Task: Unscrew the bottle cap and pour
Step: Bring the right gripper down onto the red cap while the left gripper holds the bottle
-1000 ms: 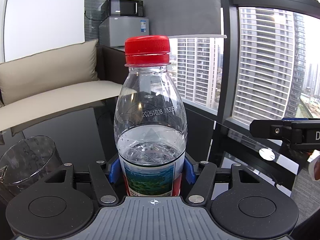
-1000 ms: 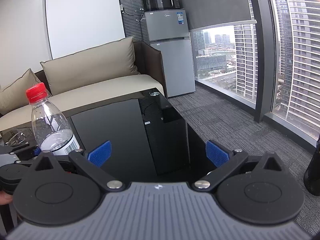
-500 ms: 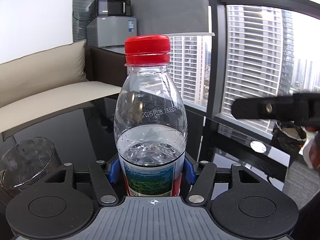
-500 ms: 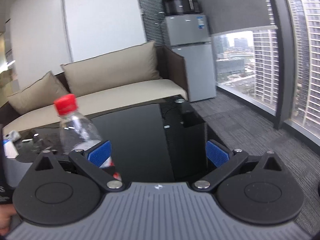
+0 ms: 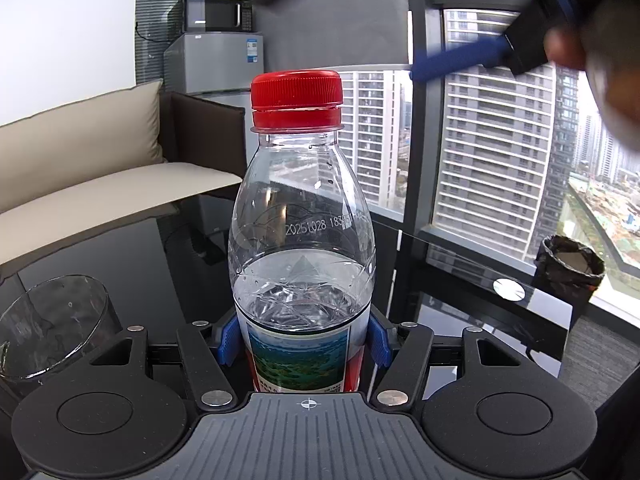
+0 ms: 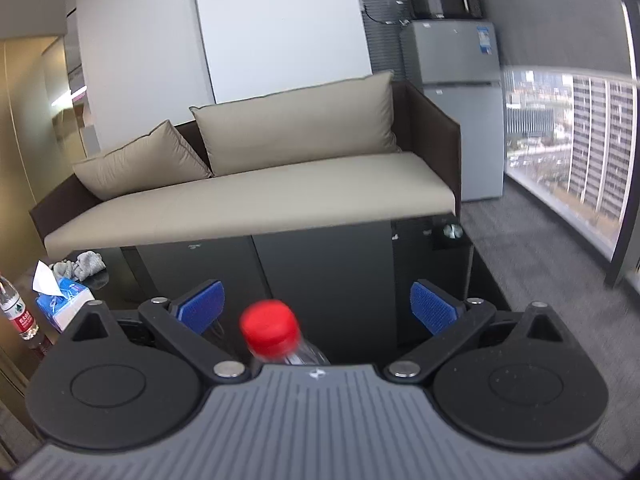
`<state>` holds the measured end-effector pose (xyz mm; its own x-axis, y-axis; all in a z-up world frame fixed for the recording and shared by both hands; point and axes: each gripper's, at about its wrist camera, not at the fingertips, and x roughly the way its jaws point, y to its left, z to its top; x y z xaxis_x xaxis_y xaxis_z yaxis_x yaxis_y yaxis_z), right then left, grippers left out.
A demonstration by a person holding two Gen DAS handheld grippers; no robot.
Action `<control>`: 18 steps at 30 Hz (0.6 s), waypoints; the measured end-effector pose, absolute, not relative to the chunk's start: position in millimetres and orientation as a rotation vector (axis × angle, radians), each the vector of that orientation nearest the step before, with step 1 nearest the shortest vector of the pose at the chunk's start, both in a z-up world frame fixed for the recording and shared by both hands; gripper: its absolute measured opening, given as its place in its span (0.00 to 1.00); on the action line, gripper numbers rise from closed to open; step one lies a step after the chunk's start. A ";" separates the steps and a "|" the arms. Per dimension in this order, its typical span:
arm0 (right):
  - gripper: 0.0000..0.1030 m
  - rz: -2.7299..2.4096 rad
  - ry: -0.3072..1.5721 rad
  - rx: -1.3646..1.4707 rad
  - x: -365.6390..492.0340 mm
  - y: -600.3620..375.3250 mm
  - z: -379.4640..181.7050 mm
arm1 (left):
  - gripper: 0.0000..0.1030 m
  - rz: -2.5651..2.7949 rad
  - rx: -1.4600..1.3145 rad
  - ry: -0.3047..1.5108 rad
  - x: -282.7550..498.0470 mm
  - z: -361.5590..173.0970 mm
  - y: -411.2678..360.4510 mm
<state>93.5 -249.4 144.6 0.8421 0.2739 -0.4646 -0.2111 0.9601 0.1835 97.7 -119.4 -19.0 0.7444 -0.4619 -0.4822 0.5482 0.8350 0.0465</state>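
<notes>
One bottle (image 5: 302, 248), capped, clamped in left tongs (image 5: 304, 340); right tongs (image 6: 316, 308) wide above cap (image 6: 270, 328); off-centre closing risks slipping.

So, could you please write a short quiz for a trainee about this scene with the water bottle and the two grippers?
1. True or false: the red screw cap is already off the clear plastic water bottle.
2. Which gripper holds the bottle? A) left gripper B) right gripper C) neither
3. Fill in: the clear drinking glass stands on the ____ side of the bottle in the left wrist view.

Key
1. False: the cap sits on the neck.
2. A: the left jaws press the label from both sides; the right jaws stand open around the cap without touching it.
3. Left.
</notes>
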 end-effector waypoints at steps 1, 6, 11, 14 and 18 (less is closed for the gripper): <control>0.73 0.259 0.516 0.116 94.0 -245.4 146.9 | 0.55 -0.557 0.190 0.476 96.9 -18.6 -118.8; 0.69 0.271 0.538 0.080 95.0 -228.6 153.7 | 0.55 -0.554 0.191 0.482 95.7 -17.6 -121.0; 0.66 0.270 0.532 0.080 93.8 -229.7 148.4 | 0.55 -0.550 0.191 0.484 94.5 -17.6 -121.7; 0.51 0.267 0.524 0.065 92.7 -226.4 146.9 | 0.55 -0.548 0.191 0.483 93.9 -17.6 -121.7; 0.40 0.263 0.515 0.037 88.3 -221.8 145.0 | 0.55 -0.547 0.193 0.480 93.2 -17.4 -120.9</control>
<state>88.3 -221.8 145.0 0.8373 0.2582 -0.4819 -0.2396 0.9656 0.1012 93.2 -120.9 -17.4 0.7470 -0.4529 -0.4866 0.5413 0.8394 0.0497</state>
